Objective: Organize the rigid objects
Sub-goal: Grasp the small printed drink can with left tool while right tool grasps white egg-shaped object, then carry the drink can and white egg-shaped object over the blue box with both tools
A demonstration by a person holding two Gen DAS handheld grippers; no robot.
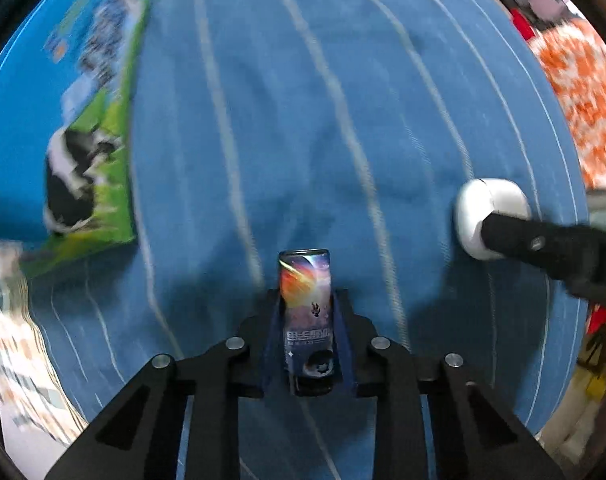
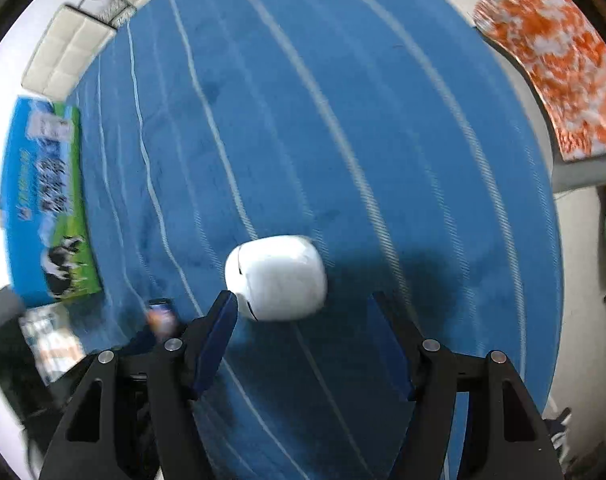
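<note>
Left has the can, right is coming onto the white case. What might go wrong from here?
1. The white case sits off-centre, beside the left finger of the open right gripper; closing now may nudge it across the blue cloth instead of gripping it.
2. The left gripper pinches the can low down, so a fast swing could tip it.
3. Both grippers work close together and could collide.

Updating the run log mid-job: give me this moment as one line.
left tool: shut on can | right tool: open, straddling white case, no grip yet | surface: blue striped cloth | milk carton box at left
</note>
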